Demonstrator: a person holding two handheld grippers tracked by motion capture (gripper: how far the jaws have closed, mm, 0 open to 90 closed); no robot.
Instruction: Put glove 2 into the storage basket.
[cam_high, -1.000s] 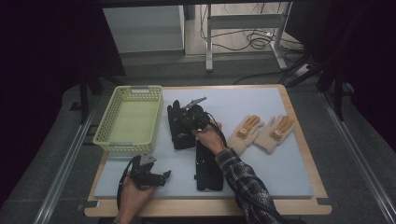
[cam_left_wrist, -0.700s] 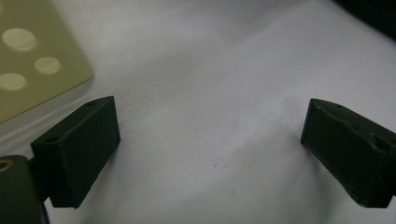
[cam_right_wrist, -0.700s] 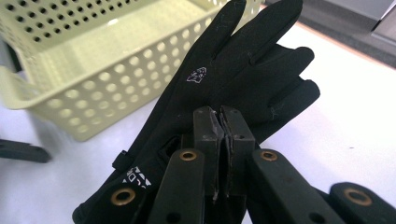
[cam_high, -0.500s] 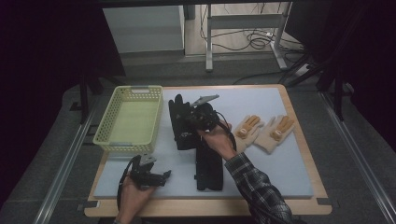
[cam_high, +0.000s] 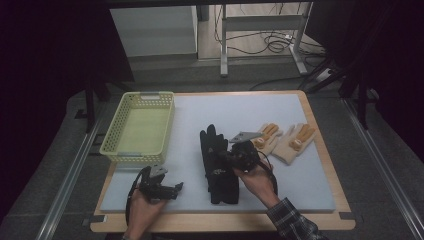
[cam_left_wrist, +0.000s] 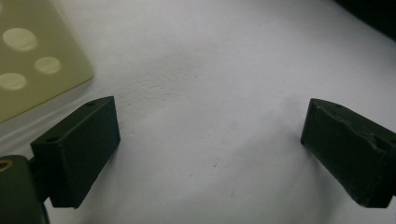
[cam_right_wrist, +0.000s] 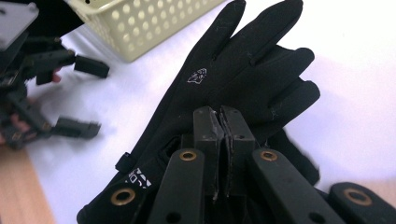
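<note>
My right gripper (cam_right_wrist: 219, 140) is clenched, its two black jaws pressed flat together with nothing between them, poised just above the black gloves (cam_right_wrist: 243, 79). From above, that gripper (cam_high: 239, 156) sits over the right edge of the gloves (cam_high: 216, 162), at about their middle, with my right hand (cam_high: 257, 175) behind it. The black pair lies stacked, fingers pointing away from me toward the far side of the table, cuffs toward the near edge. The fabric looks smooth and matte, with stitched seams along the fingers, a small white emblem on the back of the hand and white lettering near the cuff.

My left gripper (cam_left_wrist: 210, 149) is released, its blocky matte jaws standing wide apart over bare mat. From above it (cam_high: 165, 189) rests near the front left of the table, well apart from the gloves, in my left hand (cam_high: 142, 210).

The mat (cam_high: 200, 120) is a pale, faintly grained sheet on a wood-edged table (cam_high: 332, 185). A pale yellow plastic basket (cam_high: 112, 142), rectangular with perforated walls, stands at the left, beyond my left gripper. To the right of the black pair lie two cream work gloves (cam_high: 285, 141) with orange patches on the fingers and palms, side by side, fingers pointing away to the right.
</note>
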